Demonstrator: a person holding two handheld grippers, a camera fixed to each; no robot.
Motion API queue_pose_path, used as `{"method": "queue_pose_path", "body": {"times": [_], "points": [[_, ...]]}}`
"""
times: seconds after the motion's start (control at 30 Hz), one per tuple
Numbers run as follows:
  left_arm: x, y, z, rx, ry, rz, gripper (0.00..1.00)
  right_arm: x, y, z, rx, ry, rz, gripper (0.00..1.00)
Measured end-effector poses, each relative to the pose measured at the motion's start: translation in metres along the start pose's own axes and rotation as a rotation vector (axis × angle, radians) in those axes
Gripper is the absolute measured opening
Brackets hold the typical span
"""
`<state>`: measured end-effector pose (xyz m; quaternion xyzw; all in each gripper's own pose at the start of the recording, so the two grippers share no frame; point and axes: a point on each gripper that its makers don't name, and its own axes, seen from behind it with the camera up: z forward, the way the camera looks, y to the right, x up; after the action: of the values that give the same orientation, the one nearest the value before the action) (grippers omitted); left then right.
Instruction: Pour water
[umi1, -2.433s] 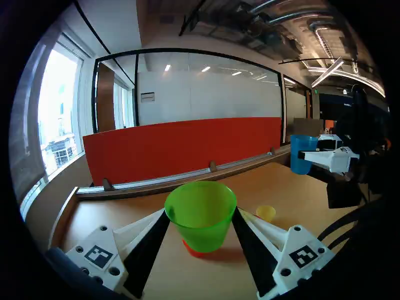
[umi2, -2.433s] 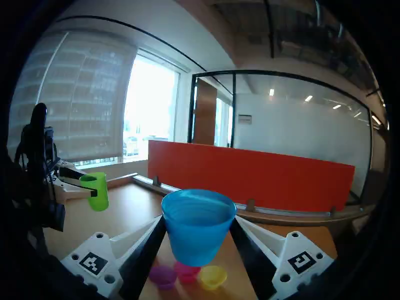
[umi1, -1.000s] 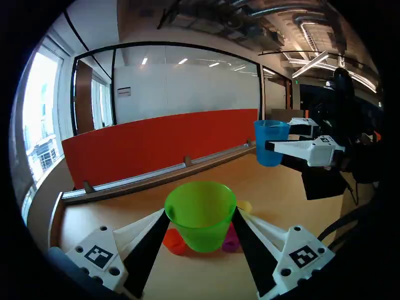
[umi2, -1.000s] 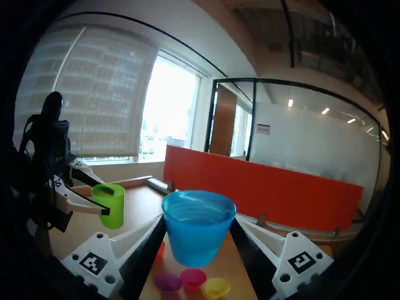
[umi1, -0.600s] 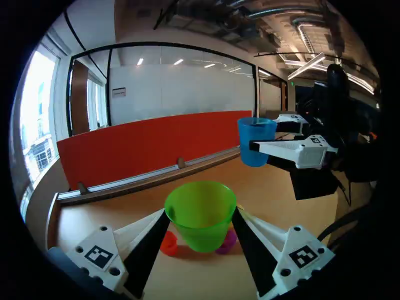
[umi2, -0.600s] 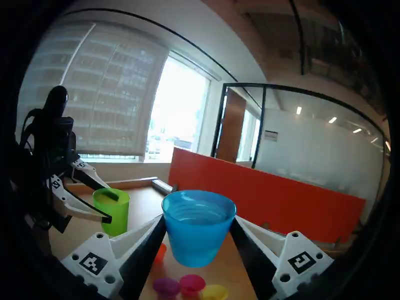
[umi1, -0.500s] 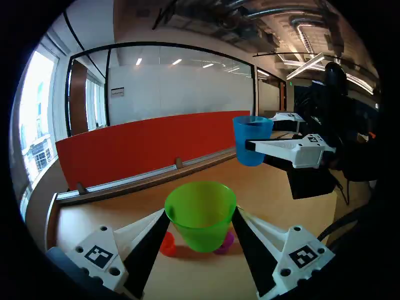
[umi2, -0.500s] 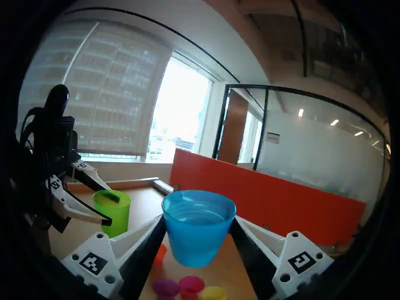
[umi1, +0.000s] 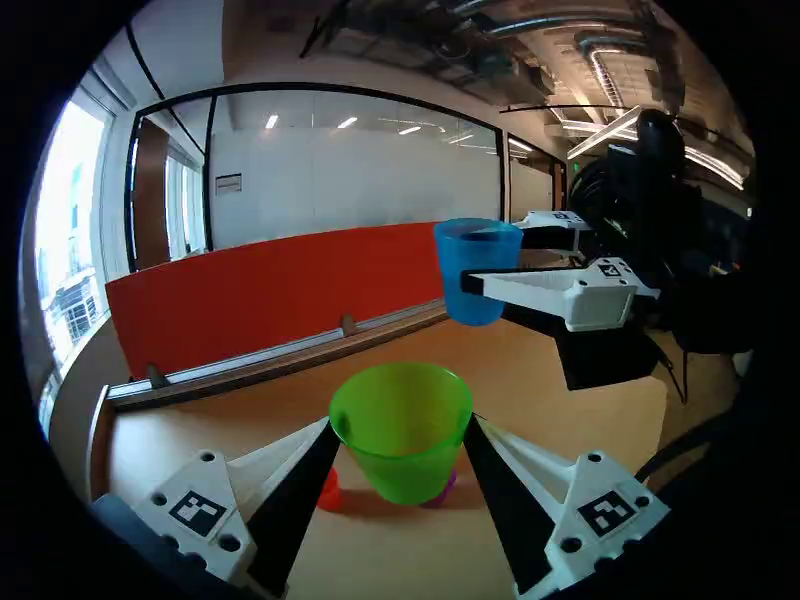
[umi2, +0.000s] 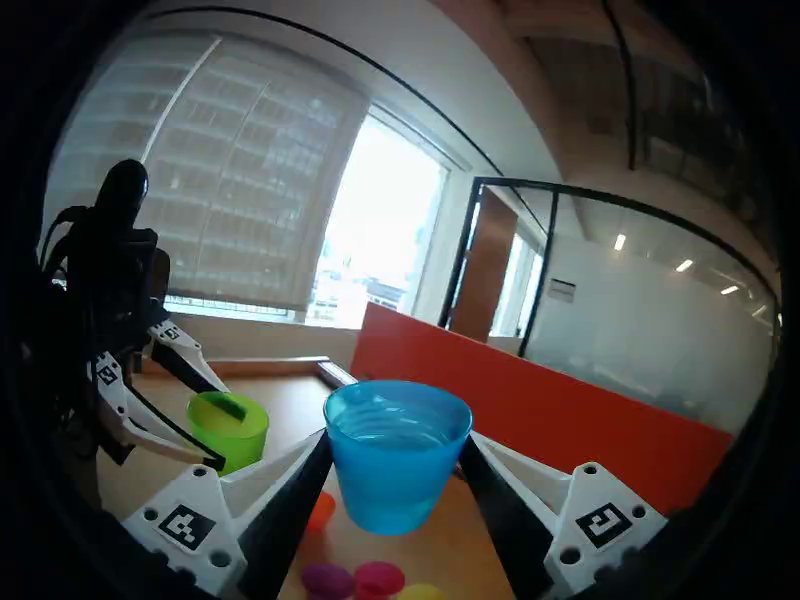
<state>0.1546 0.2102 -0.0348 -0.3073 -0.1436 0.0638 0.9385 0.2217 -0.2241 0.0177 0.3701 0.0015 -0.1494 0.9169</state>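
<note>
In the left gripper view my left gripper is shut on a green cup, held upright above the wooden table. Up and to the right in that view, the right gripper holds a blue cup higher than the green one. In the right gripper view my right gripper is shut on the blue cup, which holds water and stands upright. The green cup sits lower left in that view, between the left gripper's fingers.
Small coloured cups lie on the table below: orange, purple and pink. An orange partition with a rail runs along the table's far edge. Large windows and a glass wall stand behind.
The blue cup has moved closer to the green cup and sits higher. Both cups remain upright and held.
</note>
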Motion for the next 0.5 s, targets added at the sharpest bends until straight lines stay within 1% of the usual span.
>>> {"method": "queue_pose_path", "body": {"times": [0.2,0.4,0.5], "points": [[-0.0004,0.0038,-0.0004,-0.011,-0.002,0.008,0.86,0.0061,-0.0024,0.0046,0.020,0.005,-0.043,0.89],[0.0021,0.0079,0.0000,-0.021,0.005,-0.005,0.86,0.0091,-0.0032,0.0085,0.035,0.009,-0.073,0.89],[0.0024,0.0068,0.0002,-0.020,0.007,-0.003,0.86,0.0082,-0.0039,0.0101,0.041,0.007,-0.098,0.89]]}}
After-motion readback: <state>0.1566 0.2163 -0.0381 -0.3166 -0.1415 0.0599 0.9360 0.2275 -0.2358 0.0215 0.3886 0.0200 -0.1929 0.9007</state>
